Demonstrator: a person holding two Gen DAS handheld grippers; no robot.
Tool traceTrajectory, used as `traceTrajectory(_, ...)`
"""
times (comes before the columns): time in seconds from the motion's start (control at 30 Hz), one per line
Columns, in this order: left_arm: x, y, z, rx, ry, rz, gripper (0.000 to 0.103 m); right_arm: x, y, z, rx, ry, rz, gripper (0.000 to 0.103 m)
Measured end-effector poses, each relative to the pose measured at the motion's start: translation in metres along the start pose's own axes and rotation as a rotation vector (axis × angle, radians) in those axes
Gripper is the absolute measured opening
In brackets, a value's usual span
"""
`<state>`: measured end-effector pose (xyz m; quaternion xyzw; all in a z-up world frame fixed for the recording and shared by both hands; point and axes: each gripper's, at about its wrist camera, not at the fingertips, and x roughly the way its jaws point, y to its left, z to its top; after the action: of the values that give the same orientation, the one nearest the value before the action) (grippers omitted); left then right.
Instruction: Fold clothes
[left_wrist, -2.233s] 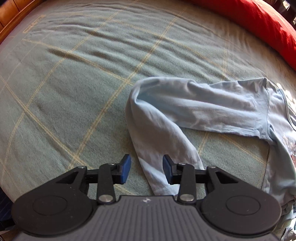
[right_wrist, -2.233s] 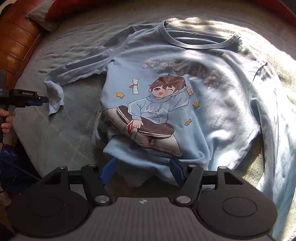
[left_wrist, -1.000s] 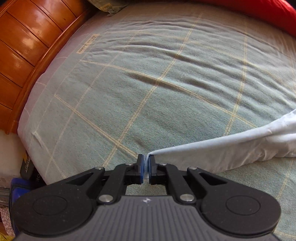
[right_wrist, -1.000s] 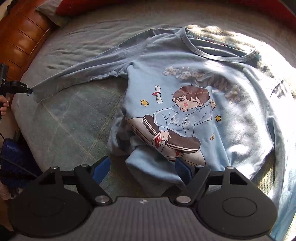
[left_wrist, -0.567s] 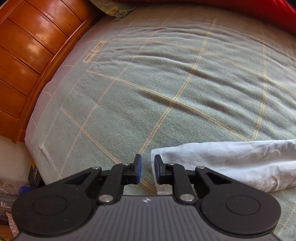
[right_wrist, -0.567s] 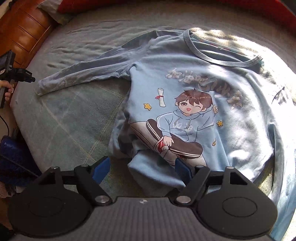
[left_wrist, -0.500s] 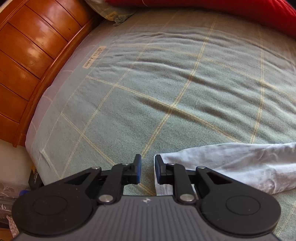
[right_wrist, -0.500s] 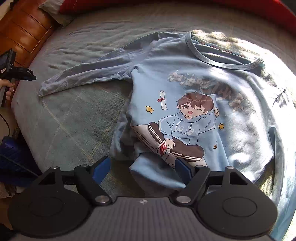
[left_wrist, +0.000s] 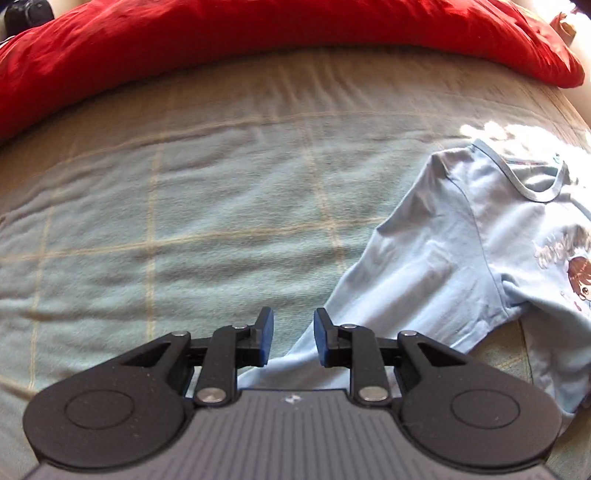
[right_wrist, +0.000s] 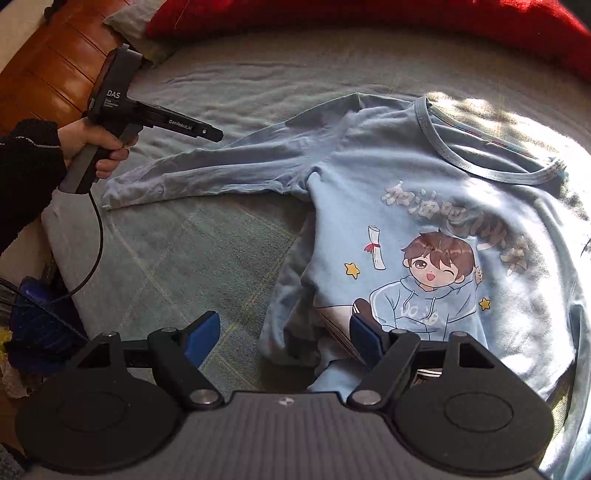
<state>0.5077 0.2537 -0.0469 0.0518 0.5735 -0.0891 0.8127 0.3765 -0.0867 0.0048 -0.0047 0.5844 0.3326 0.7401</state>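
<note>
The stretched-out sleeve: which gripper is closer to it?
Left. The left gripper hovers open right over the sleeve; the right gripper sits open down at the shirt's hem.

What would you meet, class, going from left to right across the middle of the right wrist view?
Black sleeve → hand on the left gripper → shirt sleeve lying flat → cartoon print on the shirt's chest.

A light-blue long-sleeved shirt (right_wrist: 424, 206) lies face up, cartoon print showing, one sleeve (right_wrist: 207, 173) stretched out sideways.
</note>
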Motion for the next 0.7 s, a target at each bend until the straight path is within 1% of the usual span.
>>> traceTrajectory(0.03,0.008,-0.006,0.004,0.016,0.009,-0.017,0.024,0.001,0.000,0.000,0.001,-0.002,0.002,0.081)
traceTrajectory(0.13,0.026,-0.014,0.008,0.057,0.045,-0.023,0.023,0.004,-0.002,0.001,0.005,-0.005,0.007,0.081)
traceTrajectory(0.17,0.029,-0.017,0.008,0.069,0.052,-0.021,0.020,0.005,-0.003,0.001,0.008,-0.005,0.009,0.081)
traceTrajectory(0.23,0.030,-0.021,0.008,0.082,0.058,-0.028,0.012,0.007,-0.005,0.000,0.013,-0.004,0.013,0.081)
traceTrajectory(0.27,0.030,-0.023,0.009,0.080,0.060,-0.050,0.000,0.007,-0.006,0.000,0.015,-0.003,0.015,0.081)
traceTrajectory(0.3,0.029,-0.025,0.010,0.077,0.057,-0.057,0.000,0.008,-0.006,0.000,0.016,-0.001,0.017,0.081)
traceTrajectory(0.37,0.026,-0.025,0.014,0.070,0.035,-0.041,0.000,0.009,-0.007,0.000,0.016,-0.002,0.013,0.081)
traceTrajectory(0.43,0.022,-0.021,0.022,0.029,0.005,-0.031,0.000,0.009,-0.009,0.001,0.017,-0.003,0.011,0.081)
traceTrajectory(0.53,0.020,-0.014,0.033,-0.004,-0.028,-0.026,0.000,0.010,-0.011,0.002,0.019,-0.002,0.010,0.081)
traceTrajectory(0.6,0.014,-0.011,0.036,-0.036,-0.055,0.002,0.003,0.009,-0.010,0.002,0.013,-0.003,0.009,0.081)
traceTrajectory(0.67,0.004,-0.008,0.032,-0.085,-0.067,-0.027,0.006,0.009,-0.010,0.002,0.012,-0.003,0.010,0.081)
traceTrajectory(0.7,-0.001,-0.008,0.028,-0.108,-0.077,-0.039,0.011,0.009,-0.009,0.002,0.013,-0.004,0.011,0.081)
